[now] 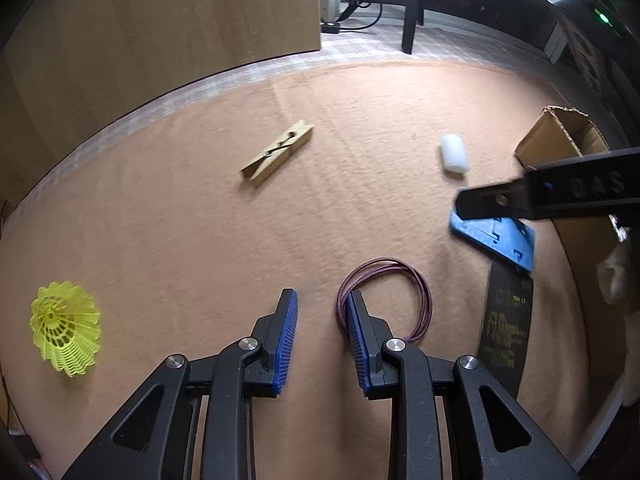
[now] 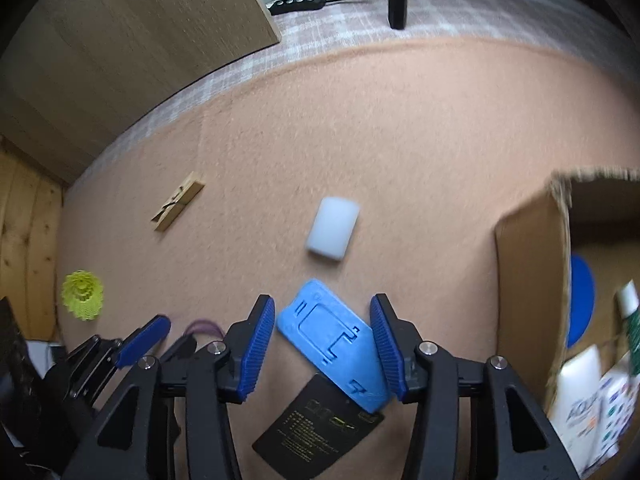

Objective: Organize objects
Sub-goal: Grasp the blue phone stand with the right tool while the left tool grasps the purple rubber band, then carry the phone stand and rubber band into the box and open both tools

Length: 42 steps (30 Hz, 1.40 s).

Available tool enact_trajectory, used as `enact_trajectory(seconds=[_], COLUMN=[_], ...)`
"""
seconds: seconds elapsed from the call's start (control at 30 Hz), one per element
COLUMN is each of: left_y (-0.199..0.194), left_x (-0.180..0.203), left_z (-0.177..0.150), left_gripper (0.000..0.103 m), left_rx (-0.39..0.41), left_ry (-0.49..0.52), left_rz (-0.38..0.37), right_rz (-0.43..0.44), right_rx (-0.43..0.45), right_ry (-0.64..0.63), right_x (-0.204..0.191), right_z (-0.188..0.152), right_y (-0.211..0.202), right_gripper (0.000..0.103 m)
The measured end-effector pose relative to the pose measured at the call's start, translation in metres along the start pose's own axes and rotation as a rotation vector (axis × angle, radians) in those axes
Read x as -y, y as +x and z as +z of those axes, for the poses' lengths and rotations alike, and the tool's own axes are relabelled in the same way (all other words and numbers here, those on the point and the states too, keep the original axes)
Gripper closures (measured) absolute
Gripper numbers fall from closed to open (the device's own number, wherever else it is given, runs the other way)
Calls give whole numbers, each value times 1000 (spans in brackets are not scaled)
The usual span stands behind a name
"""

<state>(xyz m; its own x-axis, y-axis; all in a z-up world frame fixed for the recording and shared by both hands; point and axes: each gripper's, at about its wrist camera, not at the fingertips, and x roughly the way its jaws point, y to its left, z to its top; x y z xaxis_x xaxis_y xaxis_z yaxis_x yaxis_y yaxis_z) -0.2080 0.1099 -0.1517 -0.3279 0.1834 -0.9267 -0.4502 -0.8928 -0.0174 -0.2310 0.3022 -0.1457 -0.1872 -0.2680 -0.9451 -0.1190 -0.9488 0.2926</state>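
Two risks are seen, taken left to right. Left tongs (image 1: 322, 312): partly apart, one pad set inside the purple band loop (image 1: 384, 300), the other outside it on the bare orange cloth of the worktop (image 1: 200, 208). Only the thin strands at the loop's near edge lie between the pads, so they could be pinched against the cloth or slipped past entirely, and the loop would be left lying. Contact between pad and band cannot be confirmed; the band is probably just brushed, not clamped.

Right tongs (image 2: 322, 320): apart, straddling the blue plastic card holder (image 2: 334, 350), which lies at a slant across the gap and overlaps a black card (image 2: 316, 424). No pad pressure is visible, so nothing is held. A slanted closure could rotate the holder out of the grip or drag the black card along.

Cardboard box (image 2: 532, 280), already holding items, stands to the right. Shuttlecock (image 1: 64, 332), clothespin (image 1: 278, 150) and white block (image 2: 332, 228) are left unsorted on the cloth.
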Motion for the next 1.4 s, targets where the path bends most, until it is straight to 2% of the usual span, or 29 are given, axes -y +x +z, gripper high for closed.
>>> enact_trajectory(seconds=[0.27, 0.43, 0.6, 0.77, 0.83, 1.03, 1.17, 1.4], left_y=[-9, -19, -26, -31, -33, -41, -51, -76], left_x=[-26, -44, -58, -66, -71, -85, -97, -108], left_z=[-19, -41, -56, -67, -72, -85, -95, -103], left_gripper=[75, 75, 76, 85, 97, 100, 100, 100], left_rx=[-2, -3, 3, 11, 14, 22, 39, 87], left_ry=[-21, -57, -99, -139, -162, -231, -300, -347], left_rz=[37, 48, 62, 67, 70, 40, 0, -28], right_rz=[73, -2, -78, -211, -225, -213, -188, -131], right_rx=[-21, 17, 46, 63, 71, 79, 94, 137], right_ry=[-19, -120, -164, -318, -349, -358, -321, -268], right_x=[-12, -39, -56, -79, -84, -78, -63, -46], right_z=[-32, -45, -50, -59, -62, -65, -68, -77], right_y=[-1, 2, 6, 13, 14, 10, 3, -18], right_gripper=[57, 55, 55, 57, 59, 70, 70, 70])
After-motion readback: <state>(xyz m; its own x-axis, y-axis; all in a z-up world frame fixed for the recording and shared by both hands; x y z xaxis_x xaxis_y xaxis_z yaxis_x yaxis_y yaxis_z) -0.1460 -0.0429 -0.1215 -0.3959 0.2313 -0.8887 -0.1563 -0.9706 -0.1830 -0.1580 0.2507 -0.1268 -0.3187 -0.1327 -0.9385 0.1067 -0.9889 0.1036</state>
